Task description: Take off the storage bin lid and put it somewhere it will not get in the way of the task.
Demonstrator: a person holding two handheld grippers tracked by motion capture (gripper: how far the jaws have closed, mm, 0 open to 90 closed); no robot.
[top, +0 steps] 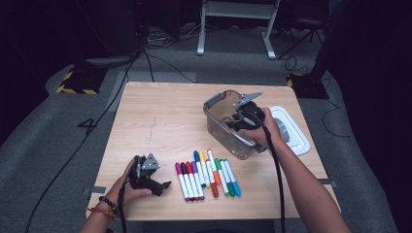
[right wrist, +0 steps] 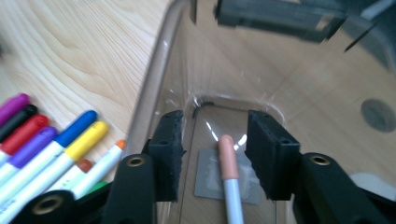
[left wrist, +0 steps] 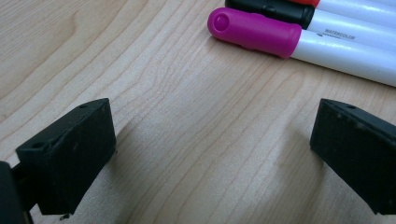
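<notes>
A clear plastic box [top: 215, 120] stands on the right half of the wooden table [top: 160, 116]. My right gripper [top: 239, 121] reaches down into it. In the right gripper view, that gripper [right wrist: 215, 140] is open, and a marker with a peach cap [right wrist: 228, 156] lies on the box floor between the pads, touching neither. A row of several coloured markers [top: 206, 174] lies near the front edge. My left gripper [top: 163, 187] rests just left of the row. In the left gripper view it [left wrist: 212, 149] is open over bare wood, with the magenta-capped marker [left wrist: 261, 32] ahead of it.
The box's white lid [top: 294, 131] lies flat to the right of the box, near the table's right edge. The box wall [right wrist: 159, 84] stands between my right gripper and the marker row [right wrist: 56, 144]. A cable trails back from each gripper along the forearm.
</notes>
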